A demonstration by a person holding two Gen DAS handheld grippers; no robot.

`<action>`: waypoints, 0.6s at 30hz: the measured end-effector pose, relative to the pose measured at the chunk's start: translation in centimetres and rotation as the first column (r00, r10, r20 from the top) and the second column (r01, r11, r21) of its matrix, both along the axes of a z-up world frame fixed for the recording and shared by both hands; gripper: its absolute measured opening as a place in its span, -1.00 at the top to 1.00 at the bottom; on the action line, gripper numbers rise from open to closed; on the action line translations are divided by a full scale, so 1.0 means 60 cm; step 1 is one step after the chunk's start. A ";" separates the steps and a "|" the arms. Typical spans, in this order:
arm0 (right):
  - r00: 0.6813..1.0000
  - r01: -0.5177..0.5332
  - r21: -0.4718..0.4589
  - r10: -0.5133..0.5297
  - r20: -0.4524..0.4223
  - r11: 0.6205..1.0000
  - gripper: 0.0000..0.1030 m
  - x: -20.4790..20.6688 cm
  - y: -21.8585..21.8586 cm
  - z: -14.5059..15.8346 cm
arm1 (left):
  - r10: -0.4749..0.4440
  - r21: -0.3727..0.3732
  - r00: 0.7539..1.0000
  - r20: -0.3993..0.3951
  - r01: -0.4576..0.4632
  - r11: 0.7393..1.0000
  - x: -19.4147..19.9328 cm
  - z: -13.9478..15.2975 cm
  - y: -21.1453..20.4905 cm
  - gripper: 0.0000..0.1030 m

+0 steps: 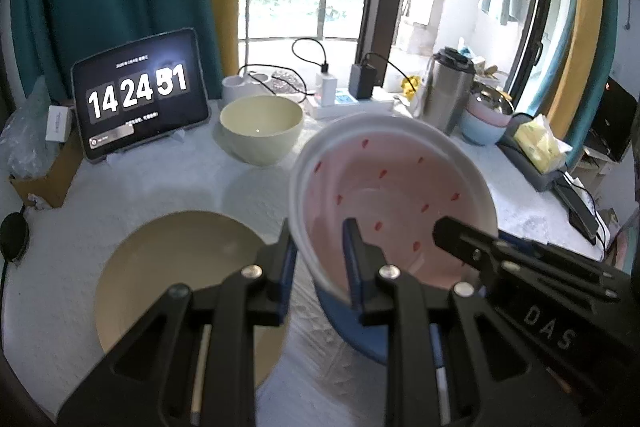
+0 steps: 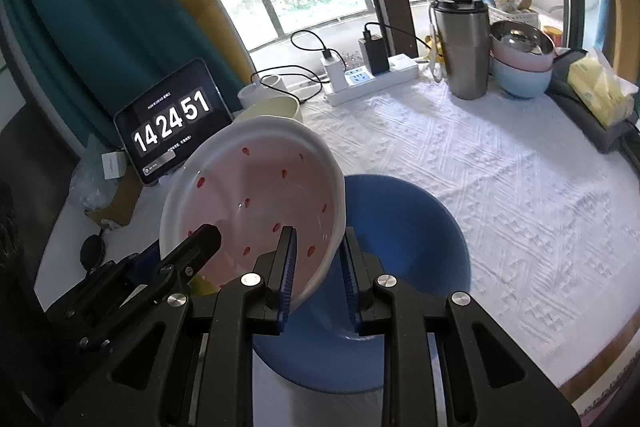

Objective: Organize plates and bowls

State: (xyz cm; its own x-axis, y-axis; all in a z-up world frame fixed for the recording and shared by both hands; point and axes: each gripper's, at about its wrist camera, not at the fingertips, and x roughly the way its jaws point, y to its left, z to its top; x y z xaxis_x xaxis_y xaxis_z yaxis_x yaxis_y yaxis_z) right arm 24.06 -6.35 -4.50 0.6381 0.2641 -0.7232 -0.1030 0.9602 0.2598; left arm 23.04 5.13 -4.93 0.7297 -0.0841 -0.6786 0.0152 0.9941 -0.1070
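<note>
Pink bowl [image 1: 394, 211] centre frame, tilted, raised over blue plate [image 2: 400, 251]. Left hand-held gripper [image 1: 320, 259] and right hand-held gripper [image 2: 318, 259] each clamp its rim. Likely glazed ceramic: stiff, slippery, breakable. Rim is best hold.

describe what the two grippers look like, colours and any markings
Both are matte black angular frames with triangular cut-outs and round silver bolts at the joints. The left gripper and the right gripper each have two flat fingers lined with ribbed blue pads. One body shows white letters "DAS". No sleeves or hands show.
</note>
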 end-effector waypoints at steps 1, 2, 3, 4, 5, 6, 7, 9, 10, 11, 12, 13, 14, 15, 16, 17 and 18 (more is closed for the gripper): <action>1.000 0.003 0.001 -0.003 -0.001 1.000 0.54 -0.002 -0.003 -0.002 | -0.003 0.000 1.000 -0.002 0.003 1.000 -0.002 -0.002 -0.003 0.56; 1.000 0.006 0.001 -0.006 -0.003 1.000 0.54 -0.005 -0.007 -0.003 | -0.006 0.001 1.000 -0.004 0.006 1.000 -0.004 -0.004 -0.007 0.56; 1.000 0.008 0.001 -0.008 -0.004 1.000 0.54 -0.007 -0.010 -0.005 | -0.008 0.001 1.000 -0.006 0.008 1.000 -0.005 -0.005 -0.010 0.56; 1.000 0.010 0.001 -0.010 -0.006 1.000 0.54 -0.010 -0.012 -0.008 | -0.010 0.001 1.000 -0.008 0.010 1.000 -0.006 -0.007 -0.012 0.56; 1.000 0.013 0.002 -0.012 -0.008 1.000 0.54 -0.012 -0.015 -0.009 | -0.012 0.002 1.000 -0.010 0.012 1.000 -0.008 -0.009 -0.016 0.56; 1.000 0.015 0.002 -0.015 -0.008 1.000 0.54 -0.015 -0.017 -0.011 | -0.013 0.003 1.000 -0.012 0.013 1.000 -0.009 -0.011 -0.019 0.56; 1.000 0.016 0.001 -0.016 -0.010 1.000 0.54 -0.016 -0.019 -0.012 | -0.015 0.004 1.000 -0.014 0.015 1.000 -0.010 -0.014 -0.022 0.56; 1.000 0.020 0.004 -0.020 -0.016 1.000 0.54 -0.020 -0.025 -0.018 | -0.017 0.005 1.000 -0.021 0.017 1.000 -0.012 -0.018 -0.029 0.56; 1.000 0.021 0.006 -0.021 -0.018 1.000 0.54 -0.021 -0.029 -0.021 | -0.018 0.006 1.000 -0.024 0.018 1.000 -0.013 -0.020 -0.031 0.56; 1.000 0.022 0.007 -0.022 -0.021 1.000 0.54 -0.023 -0.032 -0.023 | -0.019 0.008 0.999 -0.026 0.019 1.000 -0.014 -0.023 -0.035 0.56; 0.999 0.023 0.008 -0.022 -0.023 1.000 0.54 -0.024 -0.033 -0.025 | -0.019 0.009 0.999 -0.029 0.020 1.000 -0.015 -0.025 -0.037 0.56; 0.999 0.023 0.009 -0.023 -0.026 1.000 0.54 -0.025 -0.036 -0.029 | -0.020 0.010 0.999 -0.032 0.020 1.000 -0.016 -0.028 -0.040 0.56; 0.999 0.024 0.010 -0.024 -0.029 1.000 0.54 -0.025 -0.038 -0.032 | -0.021 0.012 0.999 -0.037 0.022 1.000 -0.016 -0.031 -0.042 0.56; 0.999 0.026 0.011 -0.025 -0.032 1.000 0.54 -0.026 -0.041 -0.035 | -0.022 0.016 0.999 -0.042 0.022 1.000 -0.016 -0.034 -0.045 0.56; 0.999 0.026 0.012 -0.026 -0.036 1.000 0.54 -0.026 -0.044 -0.038 | -0.022 0.019 0.999 -0.047 0.023 1.000 -0.015 -0.037 -0.048 0.56; 0.999 0.027 0.012 -0.026 -0.038 1.000 0.54 -0.026 -0.046 -0.040 | -0.022 0.021 0.998 -0.051 0.023 1.000 -0.015 -0.040 -0.050 0.56; 0.999 0.028 0.012 -0.027 -0.040 1.000 0.54 -0.027 -0.048 -0.042 | -0.023 0.023 0.998 -0.054 0.024 0.999 -0.015 -0.043 -0.053 0.56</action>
